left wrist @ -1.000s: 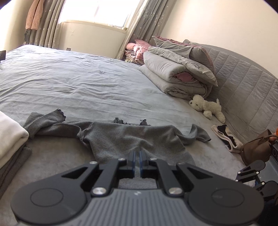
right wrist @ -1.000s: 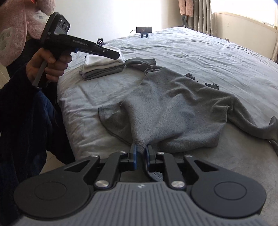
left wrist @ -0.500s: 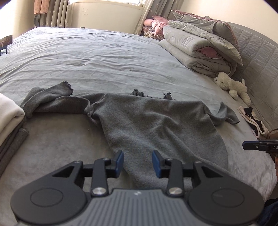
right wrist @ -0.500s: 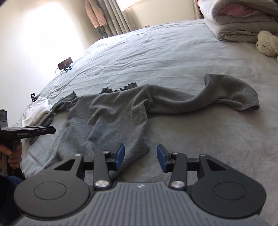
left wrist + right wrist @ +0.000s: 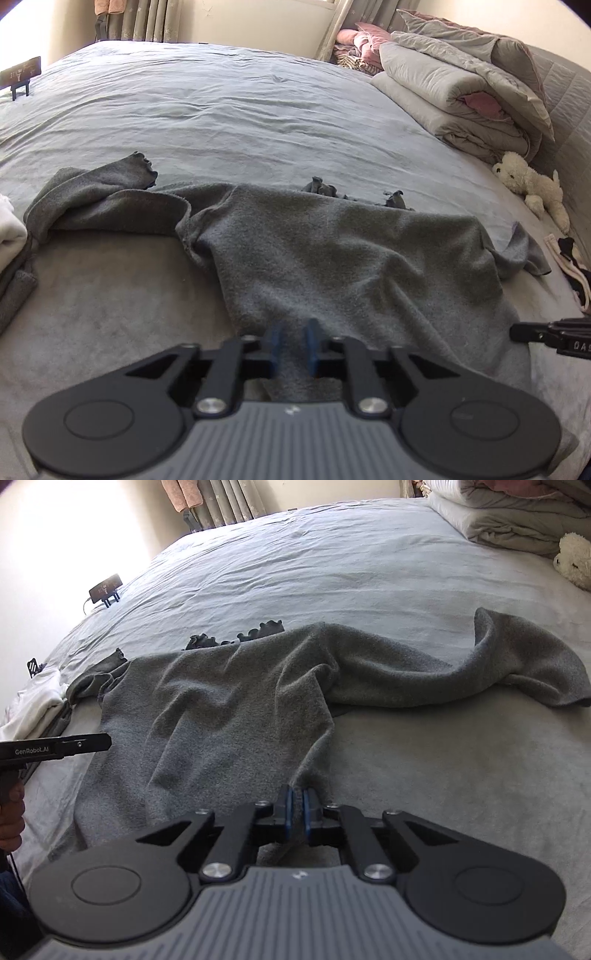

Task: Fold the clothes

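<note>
A wide bed (image 5: 258, 110) under a pale grey sheet fills both views. Folded grey quilts (image 5: 454, 96) are stacked at about 1 o'clock in the left wrist view, against a padded headboard (image 5: 565, 85). Across the near half of the bed lies the grey sweater (image 5: 351, 258), spread flat with creases; one sleeve runs out toward 10 o'clock in the left view, its frilled cuff (image 5: 142, 168) turned up, and the other sleeve (image 5: 517, 664) loops away toward 2 o'clock in the right wrist view. A ruffled dark collar (image 5: 236, 637) peeks over the far edge of the body. At 9 o'clock in the left view sits a pile of folded clothes (image 5: 11, 236), white over grey, touching the near sleeve. A white plush toy (image 5: 532, 184) lies at 3 o'clock beside the headboard, with a small black and white item (image 5: 570, 266) just below it. A phone on a stand (image 5: 105, 589) rests at the bed's far left edge.

The left claw (image 5: 293, 345) has its blue pads narrowly apart with the sweater's hem between them; whether they grip is unclear. The right claw (image 5: 296, 812) is pinched closed on the hem's edge
</note>
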### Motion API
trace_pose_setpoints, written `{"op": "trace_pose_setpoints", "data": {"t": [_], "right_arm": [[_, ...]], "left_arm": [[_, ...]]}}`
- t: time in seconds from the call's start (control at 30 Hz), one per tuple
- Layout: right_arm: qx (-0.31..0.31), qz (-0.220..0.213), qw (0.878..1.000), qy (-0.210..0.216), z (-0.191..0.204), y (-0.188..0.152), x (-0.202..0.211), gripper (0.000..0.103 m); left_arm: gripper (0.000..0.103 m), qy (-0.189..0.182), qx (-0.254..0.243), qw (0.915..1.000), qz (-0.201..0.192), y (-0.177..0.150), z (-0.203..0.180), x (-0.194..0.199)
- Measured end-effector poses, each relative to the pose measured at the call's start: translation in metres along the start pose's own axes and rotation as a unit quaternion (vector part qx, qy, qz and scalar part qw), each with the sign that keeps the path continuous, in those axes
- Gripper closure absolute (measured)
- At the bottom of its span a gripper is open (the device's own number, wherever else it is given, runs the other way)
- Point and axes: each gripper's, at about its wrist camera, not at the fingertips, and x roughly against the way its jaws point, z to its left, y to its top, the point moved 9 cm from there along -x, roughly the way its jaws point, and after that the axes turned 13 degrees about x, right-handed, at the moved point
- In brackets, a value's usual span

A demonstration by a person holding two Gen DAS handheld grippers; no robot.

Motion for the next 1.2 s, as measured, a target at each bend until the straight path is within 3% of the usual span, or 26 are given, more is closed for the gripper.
{"op": "trace_pose_setpoints", "data": {"t": [0.07,0.17,0.27,0.4,0.5,0.53,0.6,0.73,0.83,0.97,1.1,1.2], "right_arm": [[0.023,-0.029,0.998,-0.053,-0.007,0.011,0.012,0.099],[0.062,-0.081,0.984,-0.144,-0.02,0.028,0.037,0.099],[0.079,-0.086,0.977,-0.179,-0.026,0.029,0.039,0.099],[0.093,0.011,0.986,-0.14,-0.025,0.005,-0.004,0.095],[0.047,0.004,0.993,-0.109,-0.032,0.008,-0.002,0.084],[0.023,-0.008,0.995,-0.097,-0.037,0.011,0.004,0.069],[-0.03,-0.032,0.996,-0.08,-0.051,0.015,0.017,0.049],[-0.093,-0.019,0.992,-0.079,-0.077,0.005,0.02,0.049],[-0.104,0.007,0.993,-0.056,-0.073,-0.003,0.013,0.049],[-0.076,0.015,0.997,-0.02,-0.056,-0.008,0.013,0.049],[-0.029,0.022,0.999,-0.016,-0.042,-0.016,0.019,0.049],[-0.023,0.028,0.999,-0.007,-0.04,-0.027,0.024,0.049]], "left_arm": [[0.103,-0.003,0.003,0.9997,-0.023,0.011,-0.004,0.005],[0.103,-0.023,0.019,0.9974,-0.065,0.031,-0.007,0.019],[0.102,-0.03,0.018,0.9967,-0.074,0.04,-0.006,0.02],[0.094,-0.001,0.03,0.9995,-0.005,0.02,0.008,0.0],[0.082,-0.005,0.036,0.9993,-0.002,0.014,0.015,0.008],[0.076,-0.006,0.038,0.9993,-0.002,0.012,0.018,0.011],[0.075,-0.012,0.032,0.9994,-0.006,0.009,0.02,0.02],[0.075,-0.032,0.025,0.9992,0.009,-0.002,0.019,0.026],[0.074,-0.054,0.009,0.9977,0.04,-0.016,0.007,0.024],[0.056,-0.049,-0.025,0.9971,0.051,-0.034,-0.004,0.022],[0.058,-0.048,-0.047,0.996,0.06,-0.046,-0.011,0.022],[0.069,-0.053,-0.038,0.9961,0.06,-0.047,-0.006,0.028]]}}
